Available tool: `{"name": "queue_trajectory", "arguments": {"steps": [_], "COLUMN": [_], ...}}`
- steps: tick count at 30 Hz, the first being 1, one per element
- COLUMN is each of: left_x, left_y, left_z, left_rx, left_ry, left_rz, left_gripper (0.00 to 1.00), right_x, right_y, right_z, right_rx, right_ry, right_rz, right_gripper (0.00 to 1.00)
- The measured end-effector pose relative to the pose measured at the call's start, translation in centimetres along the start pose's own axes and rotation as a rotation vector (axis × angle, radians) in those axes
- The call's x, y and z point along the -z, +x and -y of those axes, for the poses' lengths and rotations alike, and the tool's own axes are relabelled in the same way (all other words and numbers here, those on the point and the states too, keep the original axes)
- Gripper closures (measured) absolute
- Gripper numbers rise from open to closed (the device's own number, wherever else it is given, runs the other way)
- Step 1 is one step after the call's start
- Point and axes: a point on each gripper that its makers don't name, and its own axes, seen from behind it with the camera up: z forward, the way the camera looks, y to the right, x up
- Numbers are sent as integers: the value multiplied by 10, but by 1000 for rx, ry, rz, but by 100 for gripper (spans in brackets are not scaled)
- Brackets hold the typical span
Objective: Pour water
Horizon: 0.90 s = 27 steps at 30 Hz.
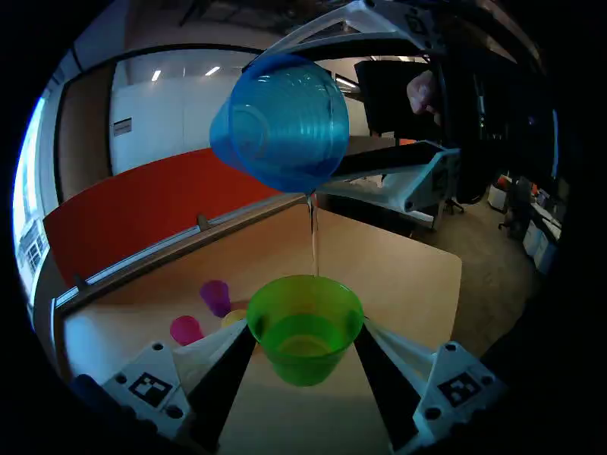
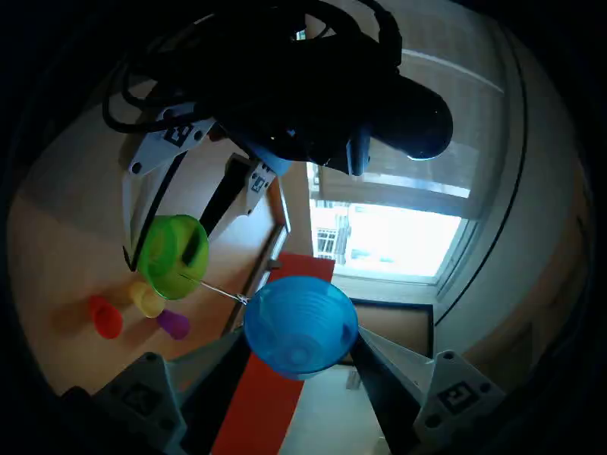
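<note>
In the left gripper view my left gripper [image 1: 306, 341] is shut on a green cup [image 1: 305, 334], held upright above the wooden table [image 1: 402, 280], with some water in it. Above it the right gripper [image 1: 334, 91] holds a blue cup [image 1: 282, 121] tipped over, and a thin stream of water [image 1: 313, 239] falls from its rim into the green cup. In the right gripper view my right gripper [image 2: 301, 345] is shut on the blue cup [image 2: 300, 324]. The stream [image 2: 220, 290] runs to the green cup [image 2: 173, 255], held by the left gripper [image 2: 178, 227].
A purple cup [image 1: 215, 296], a pink cup [image 1: 186, 330] and a yellow cup [image 1: 232, 317] stand on the table behind the green one. An orange partition [image 1: 152, 208] with a rail runs along the table's far edge. The table's right edge drops to the floor [image 1: 493, 265].
</note>
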Motion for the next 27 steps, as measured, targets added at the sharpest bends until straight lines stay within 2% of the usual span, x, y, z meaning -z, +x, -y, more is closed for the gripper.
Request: {"name": "queue_trajectory", "arguments": {"steps": [27], "left_x": [3], "left_y": [1], "left_z": [1], "left_rx": [4], "left_ry": [8], "left_rz": [-6], "left_gripper": [15], "right_x": [-138], "right_y": [-163], "right_z": [-34], "right_rx": [55], "right_ry": [-7], "right_rz": [-29], "right_gripper": [11]}}
